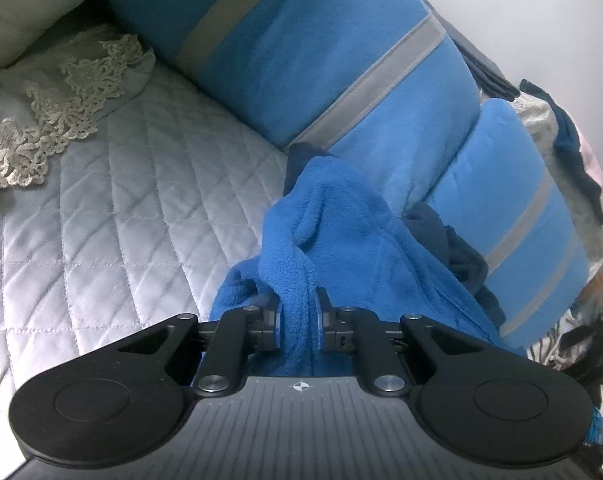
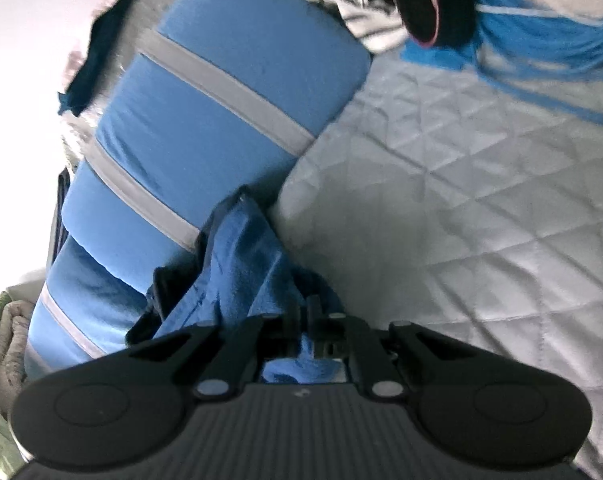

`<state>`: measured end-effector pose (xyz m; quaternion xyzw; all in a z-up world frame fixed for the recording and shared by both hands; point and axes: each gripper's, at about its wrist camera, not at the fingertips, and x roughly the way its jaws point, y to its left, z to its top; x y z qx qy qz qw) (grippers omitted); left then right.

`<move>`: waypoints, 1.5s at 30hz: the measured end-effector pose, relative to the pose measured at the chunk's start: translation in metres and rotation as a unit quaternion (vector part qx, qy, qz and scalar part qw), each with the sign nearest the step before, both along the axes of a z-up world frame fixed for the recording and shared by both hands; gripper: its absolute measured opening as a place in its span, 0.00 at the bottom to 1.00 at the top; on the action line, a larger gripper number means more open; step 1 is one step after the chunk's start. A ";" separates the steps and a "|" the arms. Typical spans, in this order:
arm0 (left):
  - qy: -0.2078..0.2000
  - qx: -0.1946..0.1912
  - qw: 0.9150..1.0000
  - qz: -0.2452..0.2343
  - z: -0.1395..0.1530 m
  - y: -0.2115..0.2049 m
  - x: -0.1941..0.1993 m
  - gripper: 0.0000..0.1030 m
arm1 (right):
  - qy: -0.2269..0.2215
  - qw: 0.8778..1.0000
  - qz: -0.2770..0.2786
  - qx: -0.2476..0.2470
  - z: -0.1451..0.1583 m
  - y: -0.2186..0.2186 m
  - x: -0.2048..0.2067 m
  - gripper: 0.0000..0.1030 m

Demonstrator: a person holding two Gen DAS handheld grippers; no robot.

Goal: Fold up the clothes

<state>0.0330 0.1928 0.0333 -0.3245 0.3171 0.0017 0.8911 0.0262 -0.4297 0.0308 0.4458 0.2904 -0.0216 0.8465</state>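
Left tongs [image 1: 299, 312] gripped bunched royal-blue fleece garment [image 1: 341, 232]; right tongs [image 2: 304, 316] closed on it; striped blue bolster [image 1: 301, 60] at twelve o'clock on quilted bed [image 1: 121, 208].

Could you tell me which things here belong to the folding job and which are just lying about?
Part of the job:
- blue fleece garment, pinched by both grippers
- left gripper, jaws shut on it
- right gripper, jaws shut on it
- quilted bedspread, the folding surface

Lying about:
- striped blue bolster
- lace-trimmed cloth
- clothes heap
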 end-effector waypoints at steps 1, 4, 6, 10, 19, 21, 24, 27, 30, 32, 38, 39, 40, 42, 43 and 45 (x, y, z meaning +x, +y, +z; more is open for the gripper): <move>0.002 -0.002 1.000 0.001 0.000 0.000 0.000 0.14 | -0.001 1.000 0.000 -0.006 0.001 0.001 -0.003 0.02; 0.009 -0.009 1.000 0.006 -0.001 0.002 0.001 0.14 | 0.008 1.000 -0.007 -0.012 -0.002 -0.001 -0.012 0.00; 0.014 -0.018 1.000 0.009 -0.002 0.004 0.002 0.14 | 0.008 1.000 -0.008 -0.001 -0.005 -0.004 -0.016 0.01; 0.022 -0.024 0.999 0.013 -0.001 0.005 0.002 0.18 | 0.007 1.000 -0.027 0.010 -0.006 -0.008 -0.017 0.24; 0.048 0.015 0.996 0.078 0.010 0.012 -0.012 0.61 | 0.022 1.000 0.010 0.018 -0.006 0.010 -0.008 1.00; 0.060 -0.017 0.993 0.098 0.007 0.016 -0.022 0.70 | 0.020 0.999 0.030 0.033 -0.008 0.017 -0.007 1.00; 0.093 -0.078 0.987 0.109 -0.003 0.021 -0.033 0.70 | 0.033 0.997 0.049 0.048 -0.013 0.029 -0.005 1.00; 0.105 -0.122 0.982 0.099 -0.016 0.021 -0.043 0.71 | 0.050 0.995 0.061 0.067 -0.020 0.039 -0.002 1.00; 0.099 -0.170 0.976 0.097 -0.028 0.019 -0.050 0.75 | 0.052 0.994 0.056 0.080 -0.025 0.043 -0.001 1.00; 0.099 -0.205 0.969 0.096 -0.037 0.016 -0.051 0.75 | 0.051 0.993 0.049 0.094 -0.028 0.043 -0.001 1.00; 0.079 -0.282 0.950 0.107 -0.062 0.006 -0.054 0.76 | 0.050 0.989 0.017 0.139 -0.041 0.040 -0.002 1.00; 0.062 -0.302 0.944 0.121 -0.065 0.007 -0.056 0.76 | 0.049 0.988 0.009 0.143 -0.044 0.039 -0.002 1.00; 0.044 -0.323 0.936 0.136 -0.069 0.008 -0.057 0.76 | 0.048 0.988 0.000 0.148 -0.047 0.040 -0.002 1.00; 0.032 -0.346 0.925 0.154 -0.073 0.009 -0.053 0.77 | 0.047 0.987 -0.011 0.152 -0.051 0.043 0.000 1.00; 0.034 -0.348 0.924 0.157 -0.074 0.009 -0.049 0.79 | 0.048 0.988 -0.014 0.148 -0.053 0.046 0.002 1.00; 0.038 -0.345 0.924 0.160 -0.075 0.008 -0.042 0.80 | 0.047 0.989 -0.019 0.142 -0.055 0.052 0.007 1.00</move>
